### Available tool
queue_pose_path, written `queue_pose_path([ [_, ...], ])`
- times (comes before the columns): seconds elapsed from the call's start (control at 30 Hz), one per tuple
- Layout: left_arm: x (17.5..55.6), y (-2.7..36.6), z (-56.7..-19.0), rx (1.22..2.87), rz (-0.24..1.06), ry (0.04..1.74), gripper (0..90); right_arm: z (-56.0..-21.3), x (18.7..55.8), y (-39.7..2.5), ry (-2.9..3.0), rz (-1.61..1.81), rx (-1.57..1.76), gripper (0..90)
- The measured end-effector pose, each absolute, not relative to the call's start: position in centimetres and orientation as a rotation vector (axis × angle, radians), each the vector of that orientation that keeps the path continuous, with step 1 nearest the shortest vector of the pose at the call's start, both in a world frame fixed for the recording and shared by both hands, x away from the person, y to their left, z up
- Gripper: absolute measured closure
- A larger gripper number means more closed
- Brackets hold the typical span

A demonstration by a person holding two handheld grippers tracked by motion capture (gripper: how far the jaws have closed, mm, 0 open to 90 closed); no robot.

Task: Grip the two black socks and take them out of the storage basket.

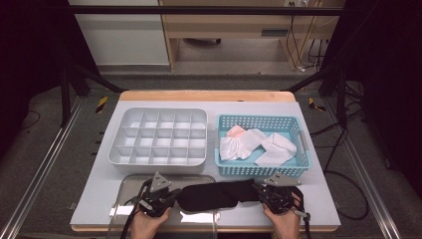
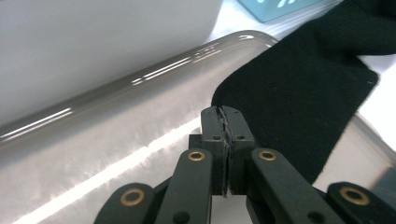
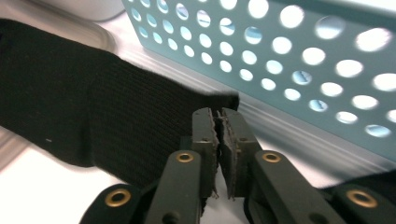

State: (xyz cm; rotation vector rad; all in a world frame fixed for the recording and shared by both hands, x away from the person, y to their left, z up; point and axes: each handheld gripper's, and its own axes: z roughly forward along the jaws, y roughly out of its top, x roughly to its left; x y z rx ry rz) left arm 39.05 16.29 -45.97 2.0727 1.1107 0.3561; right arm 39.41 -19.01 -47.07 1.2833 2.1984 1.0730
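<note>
A long black sock (image 1: 214, 194) is stretched flat between my two grippers at the table's near edge. Its left part lies over a shiny metal tray (image 1: 129, 181). My left gripper (image 1: 175, 195) is shut on the sock's left end. In the left gripper view its jaws (image 2: 224, 116) pinch the edge of the sock (image 2: 299, 98) above the tray (image 2: 116, 140). My right gripper (image 1: 258, 191) is shut on the right end. The right gripper view shows the jaws (image 3: 220, 119) closed on the ribbed sock (image 3: 93, 107), just in front of the blue basket (image 3: 289, 56).
A white compartment organizer (image 1: 158, 137) stands behind the tray. To its right the blue perforated basket (image 1: 259, 118) holds white and pinkish folded cloths (image 1: 244, 142). A person's hands hold both grippers at the bottom edge.
</note>
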Motion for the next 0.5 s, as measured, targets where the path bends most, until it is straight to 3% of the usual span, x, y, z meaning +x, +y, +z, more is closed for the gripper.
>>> queue_pose_path([
  [0.1,39.0,16.2,-46.2,2.056,0.355,1.127,73.1,-47.4,39.6,-18.5,2.186,1.064,1.263,74.4],
  [0.27,37.7,16.8,-46.1,2.034,0.324,1.129,63.7,-46.3,38.7,-18.7,2.172,1.181,1.241,73.9],
  [0.4,37.0,16.4,-46.8,2.052,0.301,1.131,67.2,-46.4,38.3,-18.2,2.208,1.258,1.25,70.5],
  [0.5,37.1,15.8,-47.2,2.077,0.328,1.142,76.6,-47.3,38.7,-17.9,2.226,1.204,1.27,69.7],
])
